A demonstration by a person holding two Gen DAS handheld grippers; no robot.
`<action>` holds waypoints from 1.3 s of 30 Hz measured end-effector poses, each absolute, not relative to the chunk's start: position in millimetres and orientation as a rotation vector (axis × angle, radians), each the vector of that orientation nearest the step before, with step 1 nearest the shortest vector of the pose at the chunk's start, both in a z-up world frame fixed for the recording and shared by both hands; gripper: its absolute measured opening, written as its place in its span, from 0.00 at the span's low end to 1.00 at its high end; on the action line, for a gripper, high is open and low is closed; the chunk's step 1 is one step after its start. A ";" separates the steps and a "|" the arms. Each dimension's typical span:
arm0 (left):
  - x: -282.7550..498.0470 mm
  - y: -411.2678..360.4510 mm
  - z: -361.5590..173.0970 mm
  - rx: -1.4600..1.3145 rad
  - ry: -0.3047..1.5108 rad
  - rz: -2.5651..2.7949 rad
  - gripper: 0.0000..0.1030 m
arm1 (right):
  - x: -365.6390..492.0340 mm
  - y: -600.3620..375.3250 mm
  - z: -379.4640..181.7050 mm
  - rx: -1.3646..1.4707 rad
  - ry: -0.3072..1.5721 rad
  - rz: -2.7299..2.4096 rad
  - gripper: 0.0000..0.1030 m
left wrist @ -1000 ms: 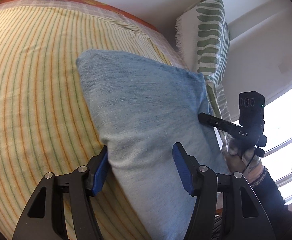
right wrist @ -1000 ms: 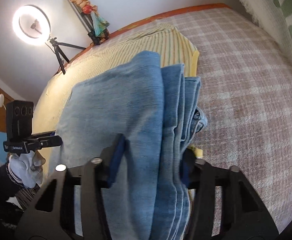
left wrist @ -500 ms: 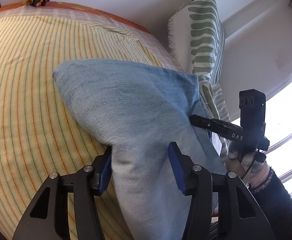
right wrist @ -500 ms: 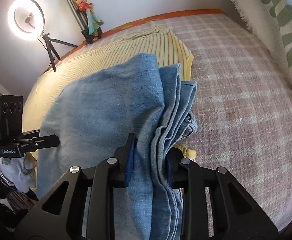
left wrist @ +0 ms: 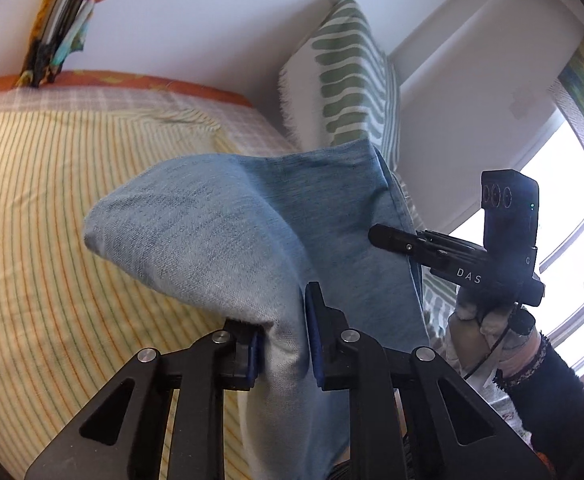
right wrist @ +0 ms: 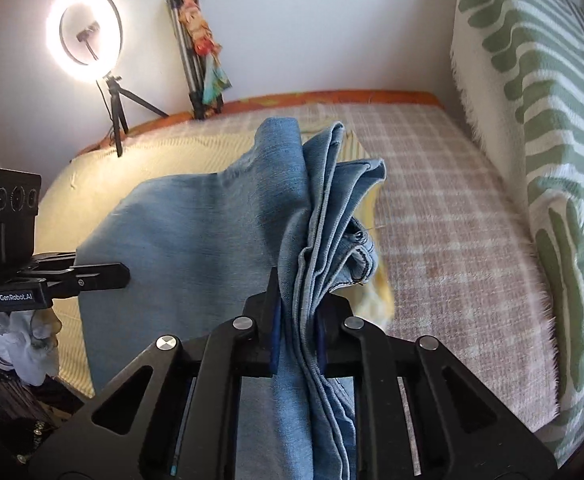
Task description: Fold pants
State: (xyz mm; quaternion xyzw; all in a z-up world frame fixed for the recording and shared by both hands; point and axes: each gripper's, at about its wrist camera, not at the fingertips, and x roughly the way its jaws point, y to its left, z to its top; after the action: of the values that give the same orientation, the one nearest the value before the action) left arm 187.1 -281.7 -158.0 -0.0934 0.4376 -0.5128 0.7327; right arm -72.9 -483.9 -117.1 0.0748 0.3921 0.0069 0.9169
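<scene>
Bedroom light comes from a window (left wrist: 564,216) on one side and a ring light (right wrist: 85,32) on a tripod by the far wall, and the work surface is a bed (right wrist: 452,240) covered by a pale checked spread with a yellow striped sheet (left wrist: 31,208) laid over part of it; a green-and-white patterned cushion (right wrist: 532,120) stands at the bed's edge. On the striped sheet are the pants (left wrist: 251,232), light blue denim, already doubled into a thick bundle: the right wrist view shows several stacked layers, with a seam and what looks like the waistband tucked among them. The left gripper (left wrist: 281,344) has just been closing and now pinches one near corner of the bundle between its blue pads; the right gripper (right wrist: 296,340) has likewise just been closing and clamps the stacked edge at the other near corner. Both corners are lifted off the sheet, so the denim arches up from the bed while its far part appears to rest there. Judging by the layers, the lengthwise fold and at least one crosswise fold are done. What seems left is to carry this raised near end over the far part, lay it down flat and release it.
</scene>
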 end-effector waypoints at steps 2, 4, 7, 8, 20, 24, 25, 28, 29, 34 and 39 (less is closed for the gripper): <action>184.4 -281.3 -151.4 -0.208 0.946 -1.144 0.16 | -77.6 -479.3 -107.7 0.130 0.792 -0.004 0.13; 183.3 -285.2 -144.9 -0.203 0.939 -1.163 0.16 | -82.6 -479.0 -99.2 0.126 0.782 -0.024 0.13; 183.1 -296.8 -131.1 -0.188 0.910 -1.186 0.16 | -89.6 -481.9 -82.1 0.128 0.755 -0.043 0.13; 183.4 -298.9 -126.2 -0.185 0.898 -1.191 0.16 | -90.1 -482.8 -77.2 0.127 0.746 -0.044 0.13; 227.0 -310.7 -70.3 -0.119 0.754 -1.168 0.16 | -38.1 -487.2 -24.4 0.108 0.632 -0.048 0.13; 264.7 -312.5 -61.8 -0.117 0.744 -1.134 0.16 | 3.0 -491.7 -18.7 0.126 0.612 -0.030 0.13; 272.2 -310.5 -61.1 -0.119 0.743 -1.125 0.16 | 11.6 -492.3 -18.8 0.130 0.610 -0.028 0.13; 300.1 -315.6 -58.8 -0.104 0.730 -1.095 0.16 | 44.4 -494.6 -20.6 0.140 0.612 -0.015 0.13; 308.0 -318.4 -59.2 -0.098 0.727 -1.085 0.16 | 56.0 -497.0 -22.4 0.151 0.614 -0.007 0.13; 349.5 -325.5 -71.3 -0.056 0.733 -1.044 0.16 | 111.4 -509.7 -41.7 0.191 0.642 0.014 0.13; 393.3 -338.7 -93.2 -0.046 0.765 -1.003 0.16 | 167.6 -521.9 -69.4 0.195 0.674 0.021 0.13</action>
State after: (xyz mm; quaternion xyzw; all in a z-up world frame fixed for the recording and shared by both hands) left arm 393.3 -338.7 -93.2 -0.0215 0.3576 -0.4690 0.8073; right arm 167.6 -521.9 -69.4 0.0957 0.3300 0.0104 0.9391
